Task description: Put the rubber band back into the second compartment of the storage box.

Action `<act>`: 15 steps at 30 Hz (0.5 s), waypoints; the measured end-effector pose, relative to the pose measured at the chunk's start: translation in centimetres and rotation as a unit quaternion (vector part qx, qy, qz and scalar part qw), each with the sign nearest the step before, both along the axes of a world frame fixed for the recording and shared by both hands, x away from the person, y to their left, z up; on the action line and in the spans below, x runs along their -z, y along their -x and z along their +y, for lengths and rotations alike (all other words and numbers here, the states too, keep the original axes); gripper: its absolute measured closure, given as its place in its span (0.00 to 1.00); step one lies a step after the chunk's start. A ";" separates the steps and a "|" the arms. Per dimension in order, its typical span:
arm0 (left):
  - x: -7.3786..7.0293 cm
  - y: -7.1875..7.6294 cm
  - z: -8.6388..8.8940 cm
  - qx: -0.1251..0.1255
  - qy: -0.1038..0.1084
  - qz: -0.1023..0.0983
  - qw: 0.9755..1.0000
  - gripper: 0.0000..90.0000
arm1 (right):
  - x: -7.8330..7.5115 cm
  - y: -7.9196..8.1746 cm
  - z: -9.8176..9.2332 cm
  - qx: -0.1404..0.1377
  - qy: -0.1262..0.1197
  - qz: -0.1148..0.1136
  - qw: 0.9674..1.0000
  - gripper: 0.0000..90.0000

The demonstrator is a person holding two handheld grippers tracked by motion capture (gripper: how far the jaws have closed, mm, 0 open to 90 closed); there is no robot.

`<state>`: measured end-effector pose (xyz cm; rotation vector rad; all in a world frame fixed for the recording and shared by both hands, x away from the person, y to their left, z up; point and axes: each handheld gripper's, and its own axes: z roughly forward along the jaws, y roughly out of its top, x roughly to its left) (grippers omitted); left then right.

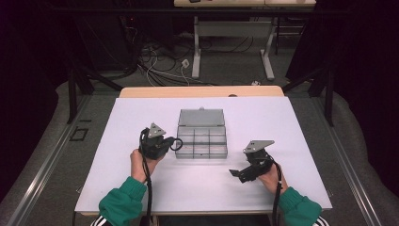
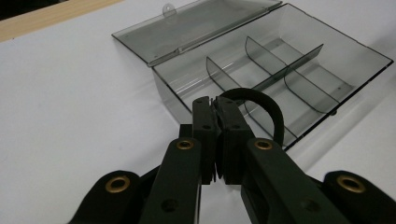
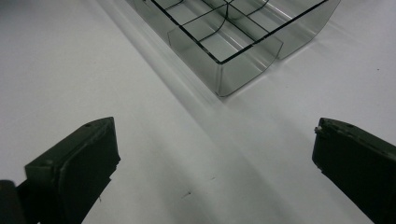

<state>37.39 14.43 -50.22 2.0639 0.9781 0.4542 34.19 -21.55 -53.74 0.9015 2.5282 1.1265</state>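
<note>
The clear divided organizer box [image 1: 202, 140] sits mid-table with its lid [image 1: 201, 117] folded back, so the left gripper [image 2: 215, 116], clamped on a black band loop [image 2: 261, 103], hangs at its left edge (presumably to drop it in), while the right gripper [image 1: 235, 173] waits wide open, near right.

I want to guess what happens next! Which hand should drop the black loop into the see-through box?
Probably the left. The left gripper is already shut on the black loop, right beside the open box. The right gripper is open, holds nothing and sits farther back.
</note>
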 end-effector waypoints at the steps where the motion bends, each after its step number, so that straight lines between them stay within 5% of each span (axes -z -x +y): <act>1: 0.0 -0.1 -0.2 0.003 -0.001 -0.002 1.000 0.97 | 0.0 0.0 0.0 0.001 -0.001 -0.001 1.000 0.00; 15: 0.2 -1.8 -2.0 0.008 0.004 -0.004 1.000 0.97 | 0.0 -0.1 -0.1 0.006 -0.006 -0.008 1.000 0.00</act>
